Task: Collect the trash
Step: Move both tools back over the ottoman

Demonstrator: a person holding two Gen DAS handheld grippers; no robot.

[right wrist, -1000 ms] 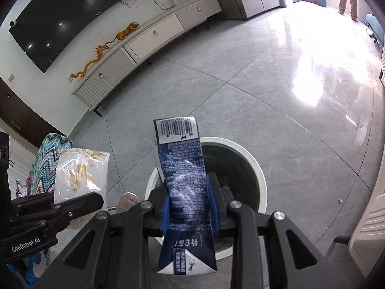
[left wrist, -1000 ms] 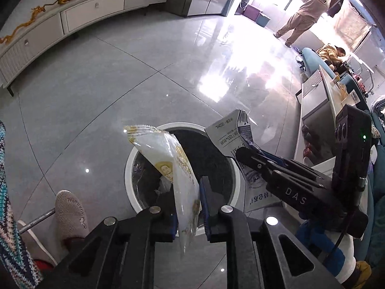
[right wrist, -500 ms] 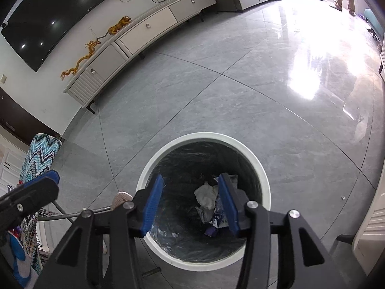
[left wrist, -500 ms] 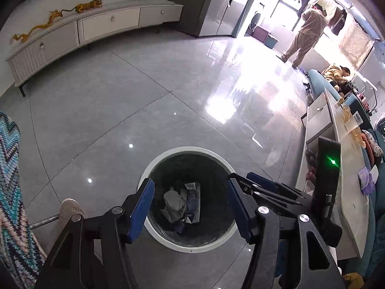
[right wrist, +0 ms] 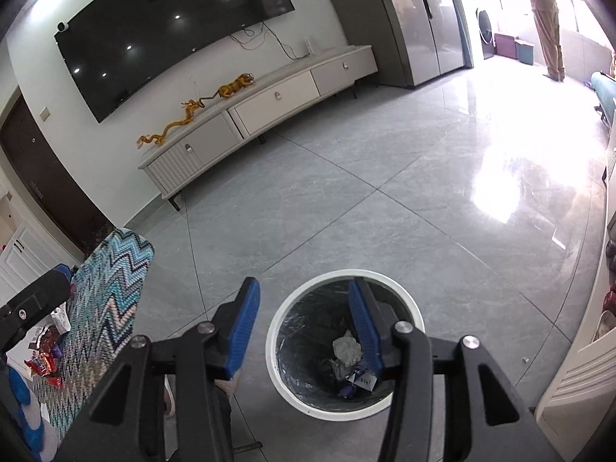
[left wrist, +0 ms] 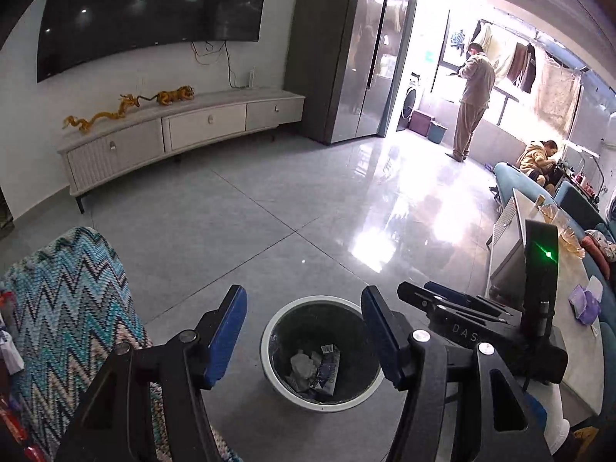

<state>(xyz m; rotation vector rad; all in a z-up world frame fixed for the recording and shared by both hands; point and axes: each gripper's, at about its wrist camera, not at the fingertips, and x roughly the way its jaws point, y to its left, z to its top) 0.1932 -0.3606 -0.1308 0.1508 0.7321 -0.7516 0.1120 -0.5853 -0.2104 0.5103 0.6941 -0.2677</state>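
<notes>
Trash (left wrist: 315,365) — inside bin rim (left wrist: 269,331)

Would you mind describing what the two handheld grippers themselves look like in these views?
Both are black, angular frames with silver screws at the joints. The left gripper and right gripper each carry two fingers lined with ribbed blue pads. Seen from the left camera, the right unit bears "DAS" lettering and an upright black block with a green light.

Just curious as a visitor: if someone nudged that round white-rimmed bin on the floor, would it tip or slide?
The round white-rimmed bin probably slides easily: the grey tiles look glossy. It likely feels light, holding only crumpled paper and a wrapper.
</notes>
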